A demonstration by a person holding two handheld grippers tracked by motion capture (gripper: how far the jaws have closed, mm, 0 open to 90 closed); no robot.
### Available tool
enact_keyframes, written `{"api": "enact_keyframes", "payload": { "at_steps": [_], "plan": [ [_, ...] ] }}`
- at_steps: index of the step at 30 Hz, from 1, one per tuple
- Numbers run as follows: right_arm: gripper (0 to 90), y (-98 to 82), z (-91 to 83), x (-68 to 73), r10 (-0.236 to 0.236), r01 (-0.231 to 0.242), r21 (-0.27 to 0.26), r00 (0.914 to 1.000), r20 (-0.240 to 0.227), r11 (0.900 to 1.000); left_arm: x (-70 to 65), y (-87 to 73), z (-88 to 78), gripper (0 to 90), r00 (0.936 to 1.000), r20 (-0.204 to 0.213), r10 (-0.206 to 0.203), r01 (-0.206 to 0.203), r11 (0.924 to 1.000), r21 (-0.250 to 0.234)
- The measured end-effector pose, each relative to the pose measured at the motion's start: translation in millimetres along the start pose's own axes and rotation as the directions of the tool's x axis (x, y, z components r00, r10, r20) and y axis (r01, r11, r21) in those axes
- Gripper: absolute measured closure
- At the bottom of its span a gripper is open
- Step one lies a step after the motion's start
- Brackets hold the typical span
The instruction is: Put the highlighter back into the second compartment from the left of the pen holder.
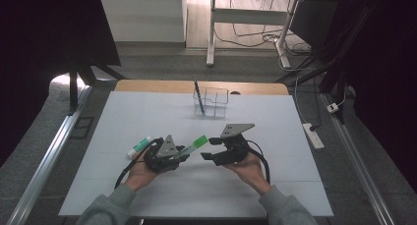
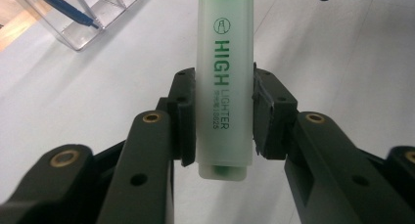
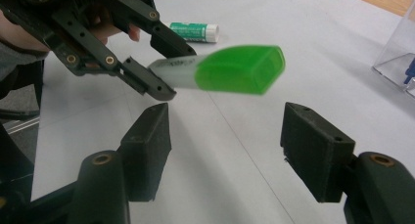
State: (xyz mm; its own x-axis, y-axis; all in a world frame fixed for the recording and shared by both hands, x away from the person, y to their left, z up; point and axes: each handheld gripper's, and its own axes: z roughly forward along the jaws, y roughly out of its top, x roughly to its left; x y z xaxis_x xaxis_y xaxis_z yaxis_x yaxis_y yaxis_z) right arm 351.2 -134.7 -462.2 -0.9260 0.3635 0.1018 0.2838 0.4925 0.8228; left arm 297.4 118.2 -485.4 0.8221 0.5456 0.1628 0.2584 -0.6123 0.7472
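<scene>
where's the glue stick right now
In the high view the glue stick lies flat on the white table cover, just left of the left tool, which grips the green highlighter.

green-capped highlighter point(image 2: 225, 82), clamped, tilted
</scene>
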Motion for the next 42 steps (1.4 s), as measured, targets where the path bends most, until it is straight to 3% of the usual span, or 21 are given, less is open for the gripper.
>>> {"api": "enact_keyframes", "payload": {
  "at_steps": [12,19,24,29,34,42],
  "plan": [
    [41.6,0.6,2.7,2.8,0.007,-0.006,-0.019,1.0,0.006,1.0,-11.1,6.0,11.2,64.4,0.9998,-0.007,0.018,-0.018,0.9998,-0.005],
    [48.0,1.4,1.6,2.3,0.052,-0.052,-0.045,0.9986,0.006,0.998,-21.0,10.8,19.8,64.4,0.9975,-0.048,0.052,-0.051,0.9984,0.025],
    [56.1,2.1,3.4,4.2,0.052,-0.052,-0.043,0.9986,-0.015,0.998,-26.4,13.8,24.3,64.3,0.995,-0.058,0.081,-0.078,0.9958,0.048],
    [67.7,4.3,1.7,3.9,0.07,-0.074,-0.056,0.9942,-0.082,0.996,-26.6,13.6,25.5,64.0,0.9952,-0.055,0.081,-0.078,0.9956,0.053],
    [69.1,5.6,1.5,6.7,0.048,-0.053,-0.055,0.9956,-0.08,0.997,-24.7,13.0,25.1,62.7,0.9972,-0.043,0.061,-0.059,0.9973,0.044],
    [69.8,4.9,-5.4,1.8,0.047,-0.049,-0.076,0.9985,-0.026,0.996,-19.9,11.6,22.6,48.5,0.9997,-0.019,0.018,-0.017,0.9994,0.029]
  ]
}}
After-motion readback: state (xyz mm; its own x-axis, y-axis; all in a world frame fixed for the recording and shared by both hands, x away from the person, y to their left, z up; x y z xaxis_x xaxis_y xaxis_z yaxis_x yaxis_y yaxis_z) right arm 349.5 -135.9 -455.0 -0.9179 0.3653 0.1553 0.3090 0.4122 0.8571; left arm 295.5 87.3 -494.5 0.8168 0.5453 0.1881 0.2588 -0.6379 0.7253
